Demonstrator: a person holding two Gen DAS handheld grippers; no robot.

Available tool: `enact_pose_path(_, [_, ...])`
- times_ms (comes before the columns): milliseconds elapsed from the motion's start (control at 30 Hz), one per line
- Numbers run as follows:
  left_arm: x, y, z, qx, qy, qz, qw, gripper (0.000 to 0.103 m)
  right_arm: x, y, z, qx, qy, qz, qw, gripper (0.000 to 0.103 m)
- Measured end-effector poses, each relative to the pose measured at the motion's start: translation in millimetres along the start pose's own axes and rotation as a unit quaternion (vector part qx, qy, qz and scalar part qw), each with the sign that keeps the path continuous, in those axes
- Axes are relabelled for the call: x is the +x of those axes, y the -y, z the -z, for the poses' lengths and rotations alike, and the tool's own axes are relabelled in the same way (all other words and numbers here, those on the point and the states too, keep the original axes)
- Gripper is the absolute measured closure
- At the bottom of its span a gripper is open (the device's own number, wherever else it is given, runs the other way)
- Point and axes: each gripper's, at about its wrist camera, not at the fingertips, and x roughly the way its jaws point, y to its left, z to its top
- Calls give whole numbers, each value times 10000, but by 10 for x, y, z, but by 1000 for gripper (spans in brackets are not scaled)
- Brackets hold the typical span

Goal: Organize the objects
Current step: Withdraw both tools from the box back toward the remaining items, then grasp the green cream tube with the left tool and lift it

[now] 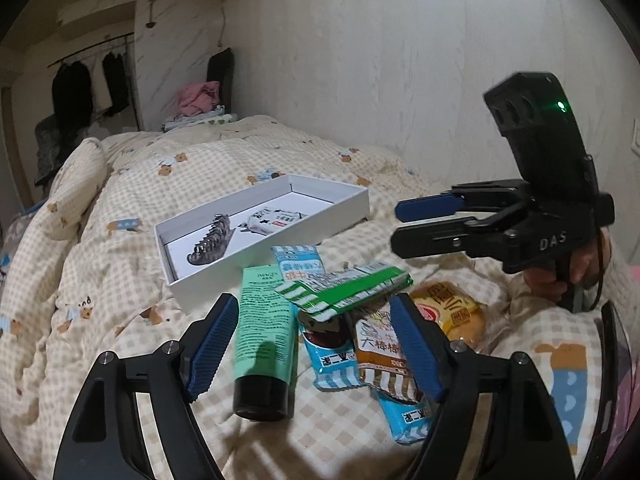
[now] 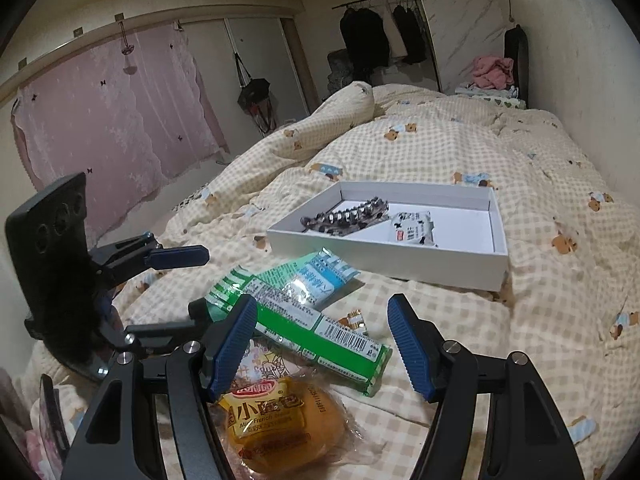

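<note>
So the whole thing's happening on a bed with a cream checked quilt (image 2: 460,152) covered in little bears, plain wall on one side, pink curtain (image 2: 108,116) and a rack of dark clothes (image 2: 376,36) at the far end. Nearest is a pile of snacks: one wrapped yellow bun (image 2: 276,428), one long green packet (image 2: 320,332), at least three blue-and-white packets (image 1: 330,356), a brown one (image 1: 380,356) and one mint-green tube (image 1: 262,332) with a black cap. The left gripper (image 1: 316,352) hangs spread wide over the pile, nothing pinched. The right gripper (image 2: 324,352) is open too, above the bun. Further back sits one white shallow box (image 2: 384,248) holding one hair claw clip (image 2: 348,216) and one small white packet (image 2: 412,228).
</note>
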Motion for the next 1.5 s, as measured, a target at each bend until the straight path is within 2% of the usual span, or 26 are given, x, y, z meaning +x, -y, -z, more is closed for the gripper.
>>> enact_pose_path(133, [69, 17, 19, 79, -127, 24, 9999, 20, 38, 46, 20, 105, -73, -40, 9999, 34])
enact_pose_path(467, [146, -33, 51, -95, -325, 130, 9993, 17, 69, 27, 36, 59, -151, 19, 9999, 34])
enact_pose_path(633, [127, -73, 50, -192, -272, 133, 9994, 16, 66, 26, 42, 84, -150, 9, 9999, 34])
enact_pose_path(900, [112, -252, 64, -629, -225, 134, 9977, 17, 69, 20, 47, 94, -159, 3, 9998, 34])
enact_pose_path(933, [116, -270, 66, -676, -241, 146, 9973, 20, 70, 20, 45, 97, -162, 1, 9998, 34])
enact_pose_path(967, [136, -293, 72, -744, -303, 161, 9966, 29, 74, 18, 42, 99, -167, 0, 9998, 34])
enact_pose_path(1067, [245, -340, 91, -878, -604, 84, 9943, 44, 80, 17, 46, 102, -180, -3, 9998, 34])
enact_pose_path(1267, [377, -536, 177, -1406, -945, -57, 9855, 46, 86, 20, 57, 135, -199, -9, 9997, 34])
enact_pose_path(1367, [467, -629, 238, -1658, -1152, 96, 9794, 46, 100, 19, 53, 145, -244, -24, 9996, 34])
enact_pose_path(1500, [497, -624, 247, -1665, -1246, 130, 9781, 44, 141, 0, 62, 107, -342, -37, 9994, 34])
